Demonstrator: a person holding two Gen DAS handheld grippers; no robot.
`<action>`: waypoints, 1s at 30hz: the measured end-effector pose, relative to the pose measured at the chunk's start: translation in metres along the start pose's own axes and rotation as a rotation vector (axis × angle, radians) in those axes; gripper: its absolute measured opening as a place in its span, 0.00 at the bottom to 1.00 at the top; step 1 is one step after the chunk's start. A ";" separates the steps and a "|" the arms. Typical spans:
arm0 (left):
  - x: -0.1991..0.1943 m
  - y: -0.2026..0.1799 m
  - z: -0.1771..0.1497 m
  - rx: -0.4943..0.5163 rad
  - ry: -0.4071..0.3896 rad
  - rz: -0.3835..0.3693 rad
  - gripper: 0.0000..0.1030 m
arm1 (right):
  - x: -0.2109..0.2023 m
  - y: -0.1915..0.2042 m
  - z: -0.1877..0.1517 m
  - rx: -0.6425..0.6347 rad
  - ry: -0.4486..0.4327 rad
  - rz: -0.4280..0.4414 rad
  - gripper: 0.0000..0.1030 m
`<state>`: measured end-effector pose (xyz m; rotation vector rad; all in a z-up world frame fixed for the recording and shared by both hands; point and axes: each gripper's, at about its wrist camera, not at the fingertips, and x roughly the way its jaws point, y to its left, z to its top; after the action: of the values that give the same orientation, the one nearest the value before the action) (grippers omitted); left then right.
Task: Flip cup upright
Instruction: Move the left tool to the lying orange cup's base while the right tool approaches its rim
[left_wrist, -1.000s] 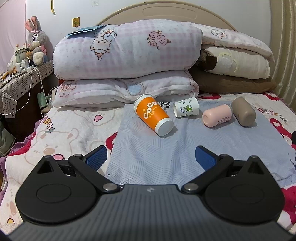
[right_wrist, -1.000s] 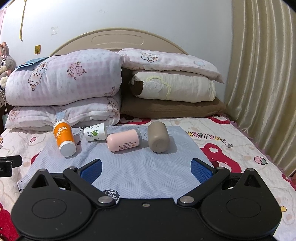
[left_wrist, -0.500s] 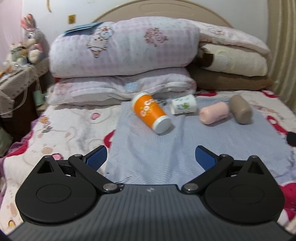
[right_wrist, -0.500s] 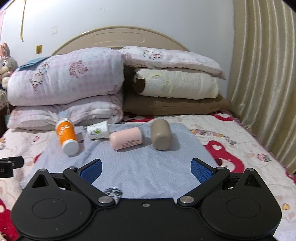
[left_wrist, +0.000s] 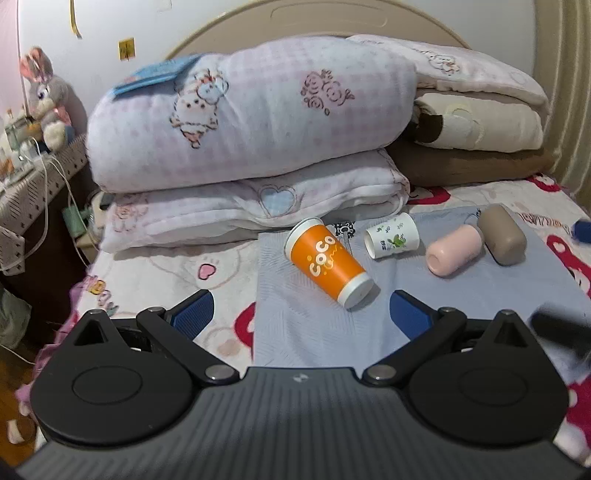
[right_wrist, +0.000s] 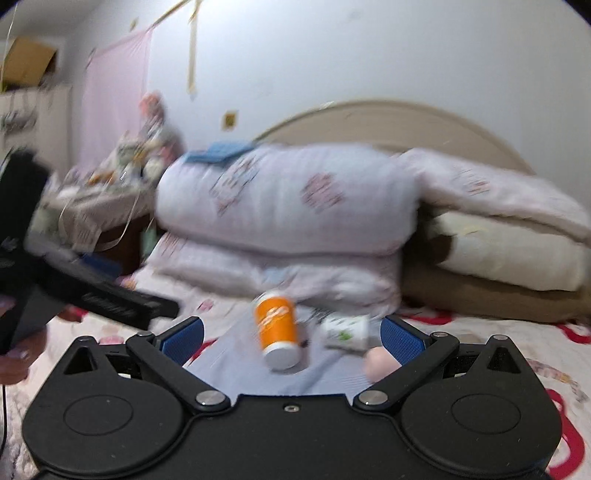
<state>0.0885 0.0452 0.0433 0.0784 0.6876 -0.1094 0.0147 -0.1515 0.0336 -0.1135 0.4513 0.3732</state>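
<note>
A: Left view: the left gripper (left_wrist: 299, 314) is spread wide and holds nothing. The orange cup (left_wrist: 327, 261) lies on its side on the mat (left_wrist: 461, 295), base toward the camera, with the white cup (left_wrist: 392, 241) just beside it.

B: Right view is blurred, but the right gripper (right_wrist: 291, 338) is also wide and empty, with the orange cup (right_wrist: 277, 329) between its pads. I'd close across mid-body, gently since paper crushes, then tip the rim upward.
</note>
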 end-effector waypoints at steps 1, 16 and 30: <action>0.011 0.004 0.004 -0.028 0.013 -0.011 0.97 | 0.011 0.003 0.002 -0.012 0.014 0.021 1.00; 0.141 0.042 0.000 -0.319 0.046 -0.189 0.97 | 0.177 0.005 -0.017 -0.039 0.158 0.163 0.92; 0.230 0.051 -0.042 -0.458 0.133 -0.279 0.86 | 0.266 -0.012 -0.057 -0.097 0.215 0.112 0.81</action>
<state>0.2452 0.0829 -0.1335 -0.4543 0.8388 -0.2128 0.2181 -0.0864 -0.1353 -0.2242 0.6535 0.4952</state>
